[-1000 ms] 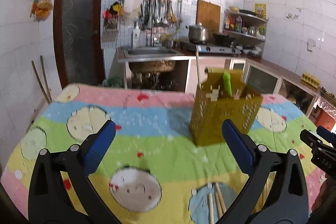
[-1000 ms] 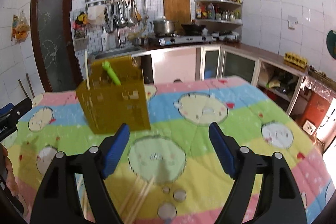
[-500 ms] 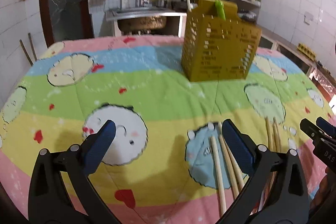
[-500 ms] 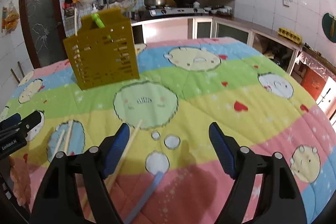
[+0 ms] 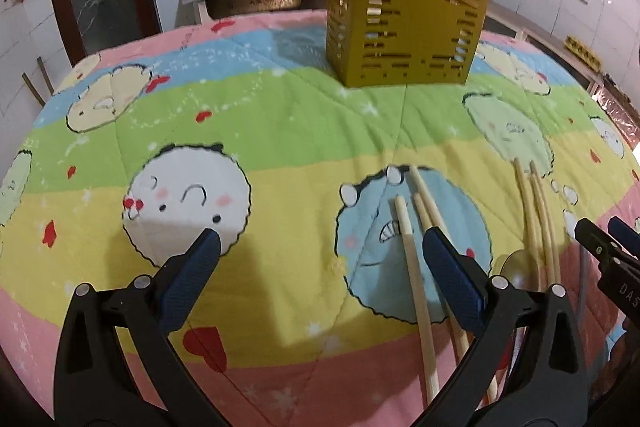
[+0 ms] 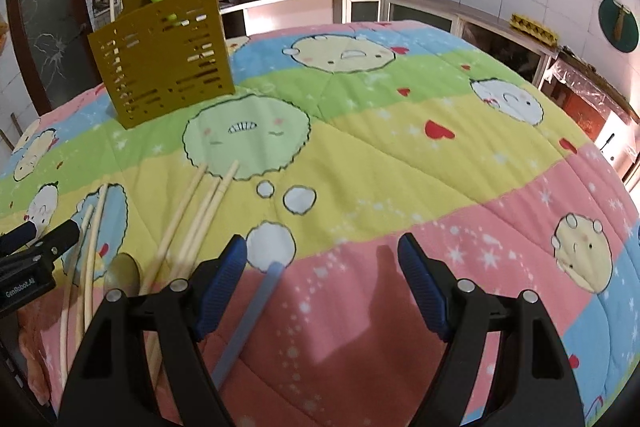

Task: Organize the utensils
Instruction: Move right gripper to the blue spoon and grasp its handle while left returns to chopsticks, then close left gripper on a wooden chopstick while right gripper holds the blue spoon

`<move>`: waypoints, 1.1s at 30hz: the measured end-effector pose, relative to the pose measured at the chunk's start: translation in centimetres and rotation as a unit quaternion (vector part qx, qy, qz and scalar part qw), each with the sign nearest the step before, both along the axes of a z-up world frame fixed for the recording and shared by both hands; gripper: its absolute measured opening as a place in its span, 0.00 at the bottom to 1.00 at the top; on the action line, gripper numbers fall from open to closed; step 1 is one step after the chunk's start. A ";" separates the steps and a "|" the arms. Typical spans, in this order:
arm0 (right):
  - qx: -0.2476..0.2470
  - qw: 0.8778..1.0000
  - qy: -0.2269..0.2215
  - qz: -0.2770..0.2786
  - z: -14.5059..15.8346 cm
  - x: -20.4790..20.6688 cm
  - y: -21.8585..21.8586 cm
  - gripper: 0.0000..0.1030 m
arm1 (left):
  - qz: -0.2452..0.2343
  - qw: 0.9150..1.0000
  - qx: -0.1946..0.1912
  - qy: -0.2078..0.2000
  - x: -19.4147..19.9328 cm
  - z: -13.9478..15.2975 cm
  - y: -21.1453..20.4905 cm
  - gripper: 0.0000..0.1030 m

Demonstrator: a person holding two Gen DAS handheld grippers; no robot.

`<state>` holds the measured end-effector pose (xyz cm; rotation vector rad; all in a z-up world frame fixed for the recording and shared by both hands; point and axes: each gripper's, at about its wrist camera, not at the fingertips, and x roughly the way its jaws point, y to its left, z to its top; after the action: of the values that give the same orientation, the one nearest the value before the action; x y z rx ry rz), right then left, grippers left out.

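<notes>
A: Left gripper (image 5: 318, 259), lower middle of frame: released, nothing between the jaws. Chopsticks (image 5: 412, 267) just under its right pad (image 5: 452, 283), flat on the quilt (image 5: 280, 131).

B: Holder (image 5: 404, 19) upright, upper middle. More chopsticks (image 5: 538, 211) and a spoon (image 5: 516, 267) at lower right.

A: Right gripper (image 6: 322, 283): released too, empty. Blue stick (image 6: 256, 311) beside its left pad (image 6: 224, 287).

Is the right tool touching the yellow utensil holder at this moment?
Apart. The right wrist view shows the right tool open, low over the cloth, with bare patterned cloth between it and the utensil holder far back.
</notes>
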<state>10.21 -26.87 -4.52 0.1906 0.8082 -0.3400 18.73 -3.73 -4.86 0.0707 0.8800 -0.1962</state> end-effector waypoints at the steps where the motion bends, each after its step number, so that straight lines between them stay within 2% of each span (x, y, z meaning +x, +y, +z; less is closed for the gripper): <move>1: 0.002 1.000 0.004 0.000 -0.2 0.0 0.1 0.74 | -0.001 1.000 0.000 0.008 0.2 -0.3 0.0 0.95; 3: 0.006 1.000 0.011 0.000 -0.4 0.0 0.2 0.74 | -0.001 1.000 0.000 0.020 0.4 -0.8 0.1 0.95; 9: 0.000 1.000 0.024 -0.007 -0.6 -0.4 0.8 0.74 | -0.001 1.000 0.019 0.018 0.3 -1.1 -0.5 0.95; 15: -0.004 1.000 0.028 -0.012 -0.6 -1.0 1.3 0.73 | 0.001 1.000 0.021 0.019 0.4 -1.1 -0.5 0.95; 23: -0.010 0.999 0.037 0.013 -0.4 -0.6 3.2 0.30 | 0.005 1.000 0.019 0.024 0.4 -1.0 -0.6 0.95; 26: -0.015 0.999 0.038 0.019 -0.4 -0.2 3.7 0.18 | 0.004 1.000 0.016 0.025 0.4 -1.0 -0.6 0.95; 33: -0.003 0.998 0.034 0.045 -0.1 2.1 2.5 0.11 | 0.005 1.000 0.014 0.027 0.5 -1.0 -0.6 0.94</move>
<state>12.36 -24.35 -4.61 0.1373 0.8798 -0.2639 19.24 -4.32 -5.86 0.0875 0.9368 -0.1773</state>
